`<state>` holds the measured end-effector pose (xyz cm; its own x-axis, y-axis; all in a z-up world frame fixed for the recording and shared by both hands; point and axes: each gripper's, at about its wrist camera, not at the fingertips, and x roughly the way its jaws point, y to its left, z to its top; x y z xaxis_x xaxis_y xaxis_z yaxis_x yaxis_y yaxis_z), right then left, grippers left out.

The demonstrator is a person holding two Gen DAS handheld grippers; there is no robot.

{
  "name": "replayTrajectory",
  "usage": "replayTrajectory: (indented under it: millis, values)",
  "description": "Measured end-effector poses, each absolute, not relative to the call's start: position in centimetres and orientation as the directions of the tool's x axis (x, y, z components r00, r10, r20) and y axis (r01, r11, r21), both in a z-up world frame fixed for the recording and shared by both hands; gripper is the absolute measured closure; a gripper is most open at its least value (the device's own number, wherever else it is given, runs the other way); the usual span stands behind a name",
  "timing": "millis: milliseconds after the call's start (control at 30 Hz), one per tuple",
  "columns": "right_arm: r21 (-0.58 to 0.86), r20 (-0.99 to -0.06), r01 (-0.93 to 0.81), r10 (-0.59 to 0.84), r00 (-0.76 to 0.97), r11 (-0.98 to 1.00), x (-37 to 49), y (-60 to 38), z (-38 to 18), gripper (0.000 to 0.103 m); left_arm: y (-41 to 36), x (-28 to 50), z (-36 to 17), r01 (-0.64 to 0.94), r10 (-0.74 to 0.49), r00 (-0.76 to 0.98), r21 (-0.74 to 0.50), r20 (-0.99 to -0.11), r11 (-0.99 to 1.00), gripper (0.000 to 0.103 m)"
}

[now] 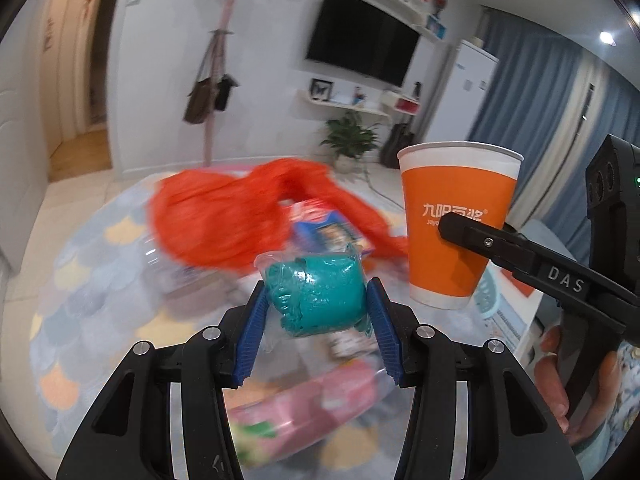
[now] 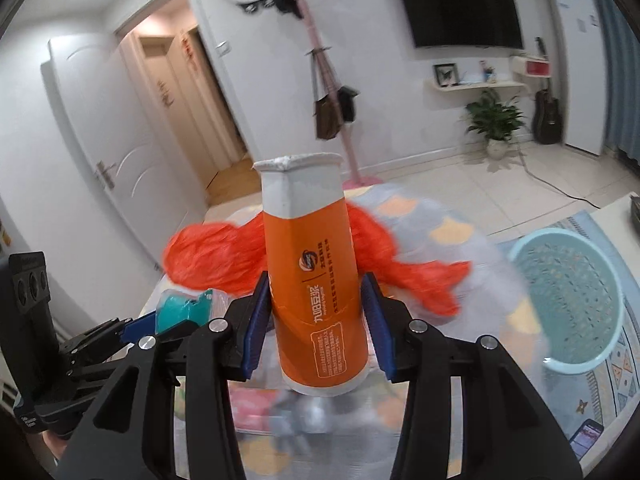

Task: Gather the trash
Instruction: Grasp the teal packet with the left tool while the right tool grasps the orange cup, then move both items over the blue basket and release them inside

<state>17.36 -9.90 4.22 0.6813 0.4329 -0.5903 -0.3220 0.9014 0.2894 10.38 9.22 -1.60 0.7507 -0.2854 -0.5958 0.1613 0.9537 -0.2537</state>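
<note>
The wrapped packet (image 1: 316, 296) sits between the left gripper (image 1: 318, 304) pads. At 2 o'clock, the paper cup (image 1: 456, 224) stands upright in the right gripper (image 2: 318, 312). Behind both lies the plastic bag (image 1: 224, 220); the basket (image 2: 568, 296) sits at 3 o'clock.

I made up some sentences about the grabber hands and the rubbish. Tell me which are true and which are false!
1. The left gripper holds a teal thing wrapped in clear plastic. True.
2. The right gripper holds a glass bottle. False: it holds an orange and white paper cup.
3. The paper cup is squashed flat at its rim. True: in the right wrist view the top is pinched.
4. The light blue basket is full of trash. False: it looks empty.
5. An orange plastic bag lies behind the teal packet. True.
6. The television is showing a cartoon. False: its screen is dark.
</note>
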Motion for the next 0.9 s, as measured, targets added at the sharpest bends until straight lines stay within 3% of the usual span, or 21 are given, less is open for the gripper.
replayTrajectory:
  millis: [233, 500, 667, 900]
  values:
    - [0.323, -0.578, -0.194, 0.355, 0.735, 0.926, 18.3, -17.5, 4.0, 0.061, 2.0, 13.1, -0.8, 0.261, -0.352, 0.726, -0.236, -0.59, 0.936, 0.055]
    - [0.303, -0.591, 0.035, 0.159, 0.791, 0.952, 19.6, -27.2, 2.2, 0.061, -7.0, 17.2, -1.0, 0.354, -0.432, 0.668, -0.252, -0.606, 0.901, 0.055]
    - [0.298, -0.62, 0.184, 0.044, 0.783, 0.937, 20.7, -32.6, -0.6, 0.061, -12.0, 19.6, -2.5, 0.39, -0.463, 0.628, -0.262, -0.626, 0.883, 0.055]
    - [0.309, -0.681, 0.298, -0.008, 0.732, 0.903, 21.9, -37.6, -6.1, 0.061, -17.6, 23.6, -6.5, 0.395, -0.459, 0.553, -0.267, -0.695, 0.879, 0.055]
